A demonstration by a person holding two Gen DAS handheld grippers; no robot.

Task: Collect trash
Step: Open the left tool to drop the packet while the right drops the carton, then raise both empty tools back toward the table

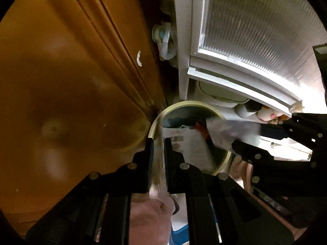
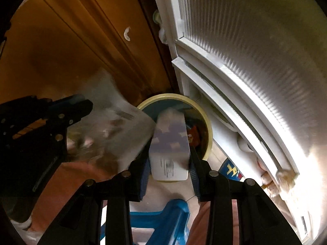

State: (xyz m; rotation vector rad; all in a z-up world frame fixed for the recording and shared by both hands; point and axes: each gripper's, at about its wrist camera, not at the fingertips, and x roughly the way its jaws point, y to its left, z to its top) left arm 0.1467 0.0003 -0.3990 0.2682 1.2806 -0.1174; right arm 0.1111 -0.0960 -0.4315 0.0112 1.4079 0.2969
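Two grippers hang over a round bin with a pale yellow rim (image 1: 163, 110), each clamped on a piece of trash. The right gripper (image 2: 169, 157) has its jaws pressed against the two sides of a white packet with a purple cloud print (image 2: 169, 143), whose far end points down into the bin's mouth (image 2: 208, 128). The left gripper (image 1: 158, 149) has its jaws drawn narrow on a thin, blurred clear wrapper with printed white labelling (image 1: 184, 143), which spreads out beyond its tips over the bin opening; from the right wrist view the same wrapper (image 2: 114, 130) lies just to the left of the packet. Inside the bin, past both sets of tips, something orange (image 2: 194, 134) shows among darker refuse. A brown wooden door (image 1: 71, 71) stands left of the bin and a white ribbed-glass door (image 1: 255, 30) to its right.
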